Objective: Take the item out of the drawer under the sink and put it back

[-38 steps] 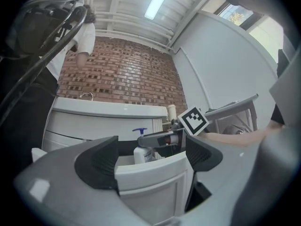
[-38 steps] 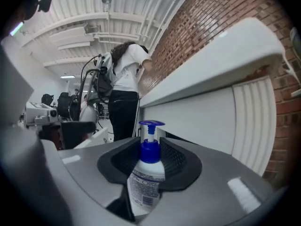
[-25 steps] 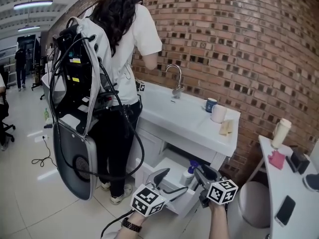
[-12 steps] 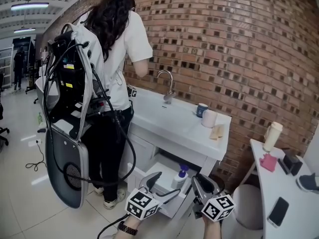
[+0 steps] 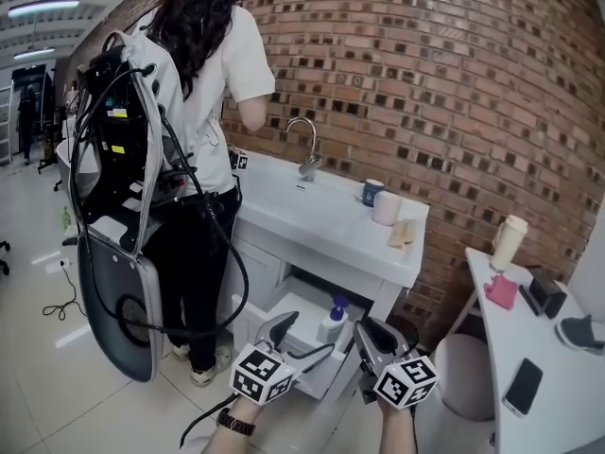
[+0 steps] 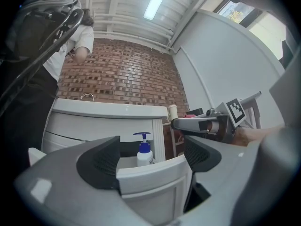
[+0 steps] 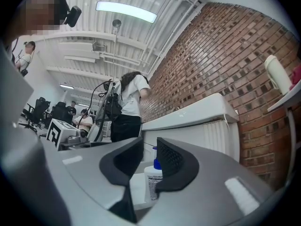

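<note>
A white drawer point(image 5: 301, 322) stands pulled out under the white sink cabinet point(image 5: 326, 223) against the red brick wall point(image 5: 444, 83). A white pump bottle with a blue top point(image 5: 331, 323) stands upright in the drawer. The left tongs point(image 5: 302, 340), jaws apart, hover just before the drawer front; the right tongs point(image 5: 371, 340) are beside them, near the bottle. A person in a white shirt point(image 5: 213, 83) stands at the sink's left end.
</note>
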Action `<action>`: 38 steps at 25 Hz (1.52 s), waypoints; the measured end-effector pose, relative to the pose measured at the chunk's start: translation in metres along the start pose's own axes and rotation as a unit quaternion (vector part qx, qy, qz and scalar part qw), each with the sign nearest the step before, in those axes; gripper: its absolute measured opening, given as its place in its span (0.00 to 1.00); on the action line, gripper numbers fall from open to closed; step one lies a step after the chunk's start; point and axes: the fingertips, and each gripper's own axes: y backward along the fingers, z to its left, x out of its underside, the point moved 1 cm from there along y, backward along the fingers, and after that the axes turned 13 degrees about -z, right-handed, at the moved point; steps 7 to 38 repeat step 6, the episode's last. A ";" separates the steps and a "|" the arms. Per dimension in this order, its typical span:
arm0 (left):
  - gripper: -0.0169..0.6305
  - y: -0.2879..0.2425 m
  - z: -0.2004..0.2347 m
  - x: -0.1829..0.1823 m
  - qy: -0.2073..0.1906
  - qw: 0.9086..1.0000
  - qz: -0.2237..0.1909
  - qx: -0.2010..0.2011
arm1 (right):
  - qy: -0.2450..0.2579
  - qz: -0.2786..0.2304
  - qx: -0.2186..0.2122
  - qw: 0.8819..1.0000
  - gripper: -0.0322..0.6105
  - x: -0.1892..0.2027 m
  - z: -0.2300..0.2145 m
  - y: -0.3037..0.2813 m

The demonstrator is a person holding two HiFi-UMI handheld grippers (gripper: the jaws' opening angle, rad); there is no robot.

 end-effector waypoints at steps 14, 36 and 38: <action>0.71 -0.007 -0.008 0.000 0.004 1.000 -0.002 0.013 | 0.016 0.010 0.002 1.000 0.19 -0.001 0.002 0.002; 0.71 -0.007 -0.008 0.000 0.004 1.000 -0.002 0.013 | 0.016 0.010 0.002 1.000 0.19 -0.001 0.002 0.002; 0.71 -0.007 -0.008 0.000 0.004 1.000 -0.002 0.013 | 0.016 0.010 0.002 1.000 0.19 -0.001 0.002 0.002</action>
